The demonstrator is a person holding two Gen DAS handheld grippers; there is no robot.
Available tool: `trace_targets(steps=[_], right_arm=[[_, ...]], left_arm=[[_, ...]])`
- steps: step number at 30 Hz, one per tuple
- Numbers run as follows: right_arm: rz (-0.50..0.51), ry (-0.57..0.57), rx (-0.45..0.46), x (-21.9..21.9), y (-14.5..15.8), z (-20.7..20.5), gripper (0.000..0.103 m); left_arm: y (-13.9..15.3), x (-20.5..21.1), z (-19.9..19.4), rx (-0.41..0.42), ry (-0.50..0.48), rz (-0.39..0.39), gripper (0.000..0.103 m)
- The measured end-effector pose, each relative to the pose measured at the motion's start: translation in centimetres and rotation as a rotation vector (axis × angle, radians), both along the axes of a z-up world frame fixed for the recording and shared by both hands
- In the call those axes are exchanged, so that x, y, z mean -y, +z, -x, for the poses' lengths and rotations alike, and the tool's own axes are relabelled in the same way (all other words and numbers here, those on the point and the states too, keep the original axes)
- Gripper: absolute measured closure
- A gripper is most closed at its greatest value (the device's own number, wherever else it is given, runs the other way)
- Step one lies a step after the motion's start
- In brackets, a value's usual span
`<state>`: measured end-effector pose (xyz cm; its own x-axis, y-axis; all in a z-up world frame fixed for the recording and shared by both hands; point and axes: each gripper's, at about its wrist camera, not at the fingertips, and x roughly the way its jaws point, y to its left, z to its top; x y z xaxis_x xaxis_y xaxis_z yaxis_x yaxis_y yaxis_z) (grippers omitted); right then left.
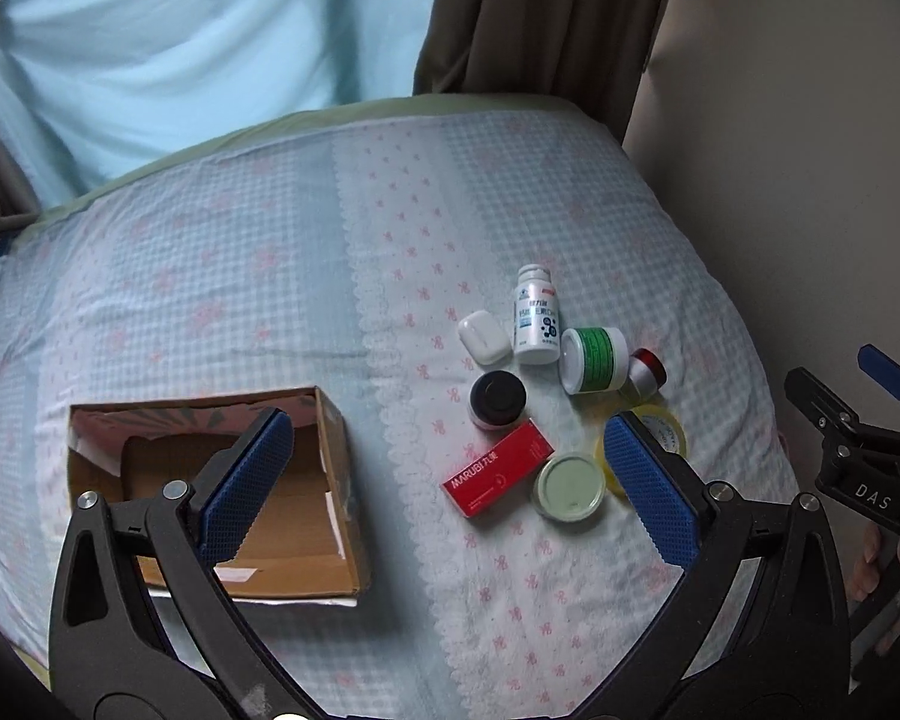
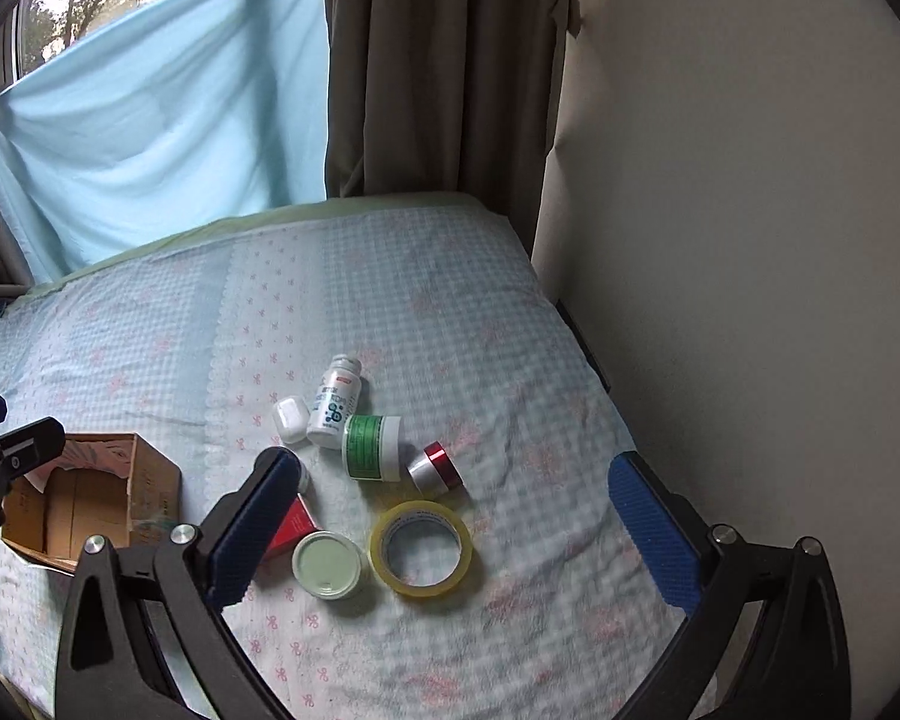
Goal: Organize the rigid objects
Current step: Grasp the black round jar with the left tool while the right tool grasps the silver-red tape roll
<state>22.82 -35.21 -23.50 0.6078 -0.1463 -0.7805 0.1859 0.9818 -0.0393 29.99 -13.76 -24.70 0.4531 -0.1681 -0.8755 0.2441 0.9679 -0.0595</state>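
Note:
An open cardboard box (image 1: 306, 546) lies on the bed at the left; it also shows in the right wrist view (image 2: 150, 486). To its right lies a cluster: a white pill bottle (image 1: 536, 318), a white case (image 1: 483, 337), a green-labelled jar (image 1: 594, 359), a red-capped silver jar (image 1: 647, 371), a black-lidded jar (image 1: 497, 399), a red box (image 1: 498, 468), a pale green lid (image 1: 570, 487) and a yellow tape roll (image 2: 421, 547). My left gripper (image 1: 447, 483) is open and empty above the bed between the cardboard box and the cluster. My right gripper (image 2: 453, 513) is open and empty above the tape roll.
The bed has a light blue checked cover (image 1: 240, 276). A beige wall (image 2: 750, 240) runs along its right side. Brown curtains (image 2: 438, 72) and a light blue sheet (image 2: 150, 120) hang behind the bed's far edge.

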Motion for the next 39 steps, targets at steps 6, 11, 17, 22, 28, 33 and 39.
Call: trace_targets(steps=[6, 11, 17, 22, 28, 33, 39], right_arm=[[-0.03, 0.129, -0.174, 2.2, -8.3, -6.0, 0.0], [-0.018, 0.199, -0.255, 2.6, -13.8, -9.4, 0.0], [-0.035, 0.265, -0.401, 2.7, -19.2, -12.3, 0.009], [-0.026, 0.312, -0.484, 2.3, -21.7, -13.0, 0.017], [-0.057, 0.309, -0.532, 2.4, -23.0, -14.2, 0.034], [-0.028, 0.331, -0.549, 2.3, -23.7, -14.9, 0.057], [-0.011, 0.35, -0.528, 0.6, -24.2, -15.2, 0.062]], left_arm=[[-8.6, 3.7, -4.7, -0.146, -0.019, -0.007, 0.001], [-15.1, 5.6, -7.1, -0.255, -0.018, -0.029, 0.002], [-21.1, 6.6, -8.5, -0.366, -0.032, -0.079, 0.013], [-23.5, 6.6, -9.0, -0.395, -0.013, -0.077, 0.014], [-26.0, 7.7, -9.7, -0.418, -0.041, -0.097, 0.026], [-26.3, 8.8, -10.2, -0.394, -0.055, -0.091, 0.049], [-26.4, 8.8, -10.8, -0.375, -0.054, -0.083, 0.049]])
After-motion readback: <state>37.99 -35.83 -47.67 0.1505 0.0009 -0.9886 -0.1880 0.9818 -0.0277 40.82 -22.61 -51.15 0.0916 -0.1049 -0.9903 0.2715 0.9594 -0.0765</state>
